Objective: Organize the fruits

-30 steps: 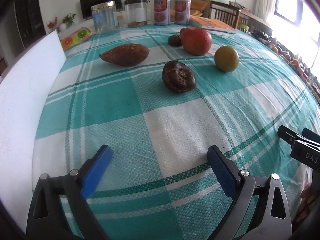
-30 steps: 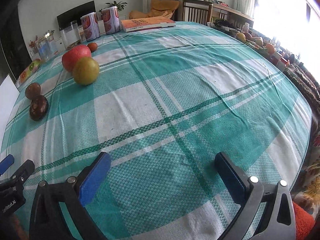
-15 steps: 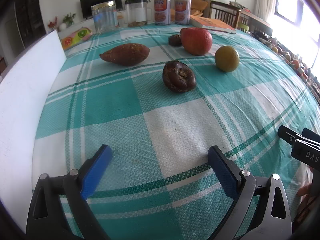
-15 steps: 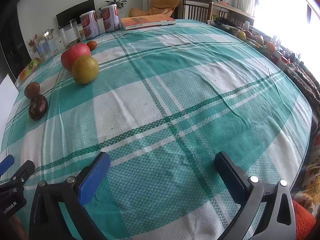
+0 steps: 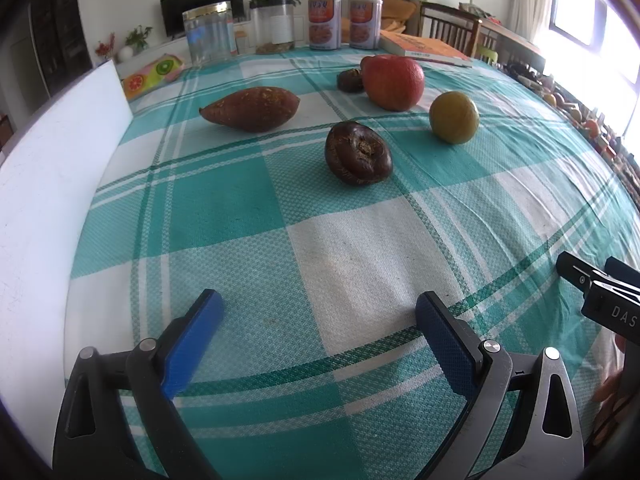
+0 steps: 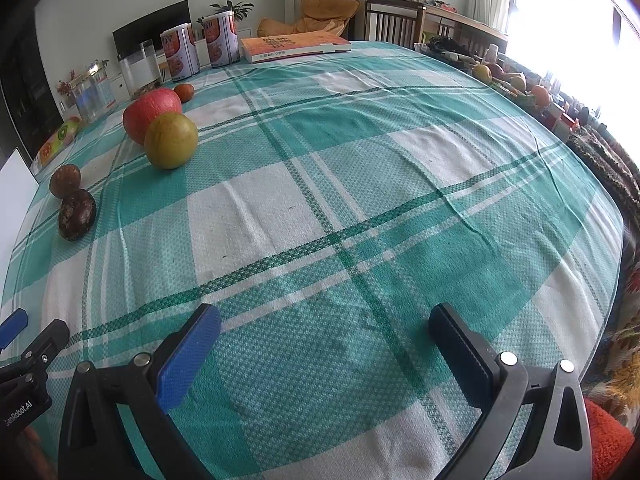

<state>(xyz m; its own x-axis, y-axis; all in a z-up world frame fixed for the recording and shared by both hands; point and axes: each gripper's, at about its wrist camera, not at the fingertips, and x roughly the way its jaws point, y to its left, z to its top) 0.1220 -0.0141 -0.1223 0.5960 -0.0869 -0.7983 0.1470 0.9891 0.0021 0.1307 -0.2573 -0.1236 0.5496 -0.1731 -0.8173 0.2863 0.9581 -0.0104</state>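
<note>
Tabletop (image 5: 224, 216) under a teal-and-white checked cloth carries all items noted. White board (image 5: 44, 184) stands upright along the left edge in the left wrist view.

Left tongs (image 5: 318, 312): jaws spread wide, blue pads well apart, nothing held, low over the near part of the cloth. Right tongs (image 6: 324, 322): likewise spread wide and holding nothing, over bare cloth to the right of the fruit group — each tool shows at the edge of the other's view.

Orange book (image 6: 294, 45) lies flat at the far edge. Two printed cans (image 5: 325, 21) stand side by side next to it, with a clear jar with gold lid (image 5: 209, 32) and a second clear container (image 5: 276, 24) further left. Flat pack printed with fruit slices (image 5: 150, 74) lies near the board's far end.

Fruits, all resting on the cloth well ahead of both tools:
- Sweet potato (image 5: 251, 109), lying lengthwise, leftmost of the group.
- Red apple (image 5: 394, 82), furthest back, upright.
- Yellow-green round fruit (image 5: 454, 117), right of and nearer than the apple; separate from it in the left view.
- Dark wrinkled passion fruit (image 5: 357, 153), nearest the left tongs, apart from the others.
- Small dark fruit (image 5: 350, 79), just beside the apple on its left — contact cannot be determined.
</note>
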